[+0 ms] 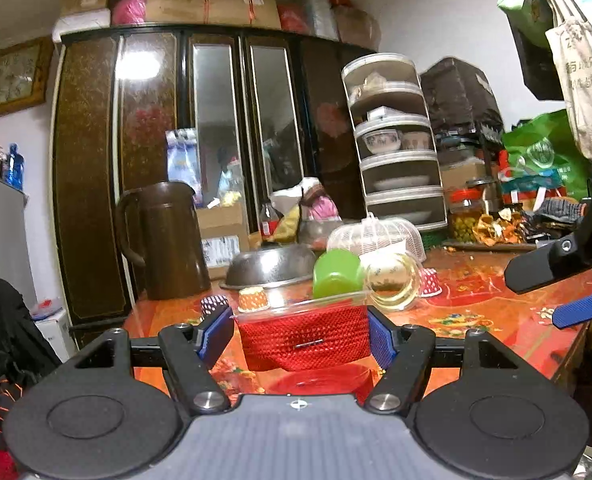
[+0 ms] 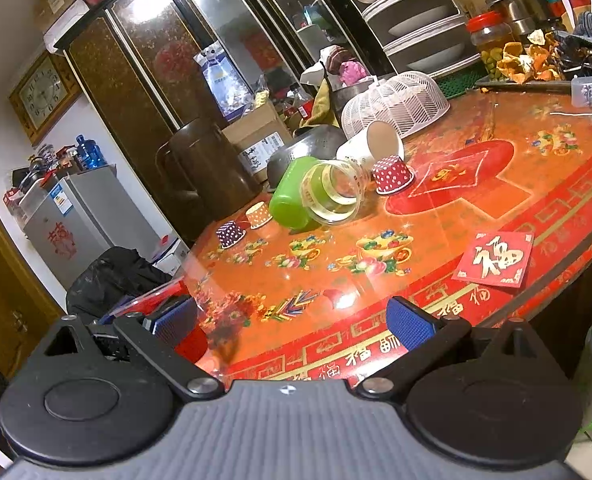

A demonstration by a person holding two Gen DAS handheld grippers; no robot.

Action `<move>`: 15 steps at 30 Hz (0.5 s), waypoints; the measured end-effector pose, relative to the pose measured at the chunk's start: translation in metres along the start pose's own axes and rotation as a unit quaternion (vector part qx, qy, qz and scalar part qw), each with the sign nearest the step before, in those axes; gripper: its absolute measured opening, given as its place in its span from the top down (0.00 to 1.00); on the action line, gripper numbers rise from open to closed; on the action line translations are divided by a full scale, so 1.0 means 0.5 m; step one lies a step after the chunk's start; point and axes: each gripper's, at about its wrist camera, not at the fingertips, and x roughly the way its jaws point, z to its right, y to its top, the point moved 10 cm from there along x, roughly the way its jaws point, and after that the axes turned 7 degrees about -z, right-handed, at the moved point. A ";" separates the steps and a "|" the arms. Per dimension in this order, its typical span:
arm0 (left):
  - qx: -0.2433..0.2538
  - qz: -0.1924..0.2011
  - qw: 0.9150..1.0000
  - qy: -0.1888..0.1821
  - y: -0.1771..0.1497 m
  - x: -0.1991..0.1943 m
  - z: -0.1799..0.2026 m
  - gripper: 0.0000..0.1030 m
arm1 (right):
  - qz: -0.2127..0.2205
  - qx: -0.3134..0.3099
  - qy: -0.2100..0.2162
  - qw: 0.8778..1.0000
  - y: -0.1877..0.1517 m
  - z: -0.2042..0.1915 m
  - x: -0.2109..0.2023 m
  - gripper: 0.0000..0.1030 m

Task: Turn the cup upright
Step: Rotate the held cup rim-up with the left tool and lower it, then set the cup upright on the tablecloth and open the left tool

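Note:
My left gripper (image 1: 301,332) is shut on a red cup (image 1: 304,340) with a mesh texture and a clear rim, held over the near edge of the table (image 1: 476,320). In the right wrist view part of that red cup (image 2: 190,344) shows at the table's left edge. My right gripper (image 2: 292,322) is open and empty above the table's front edge (image 2: 376,344); it also shows at the right of the left wrist view (image 1: 560,296). A green cup (image 2: 292,200), a clear glass cup (image 2: 336,194) and a white paper cup (image 2: 370,144) lie on their sides mid-table.
Small upside-down paper cups stand nearby: red dotted (image 2: 392,174), orange (image 2: 258,214), purple (image 2: 230,234). A steel bowl (image 1: 274,266), brown jug (image 1: 168,236) and white mesh food cover (image 2: 396,102) sit behind. A red paper card (image 2: 494,258) lies at the front right.

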 end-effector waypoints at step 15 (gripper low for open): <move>0.015 -0.008 0.999 -0.042 -0.016 -0.014 0.006 0.06 | -0.005 -0.009 0.006 1.000 -0.013 -0.013 0.006 0.01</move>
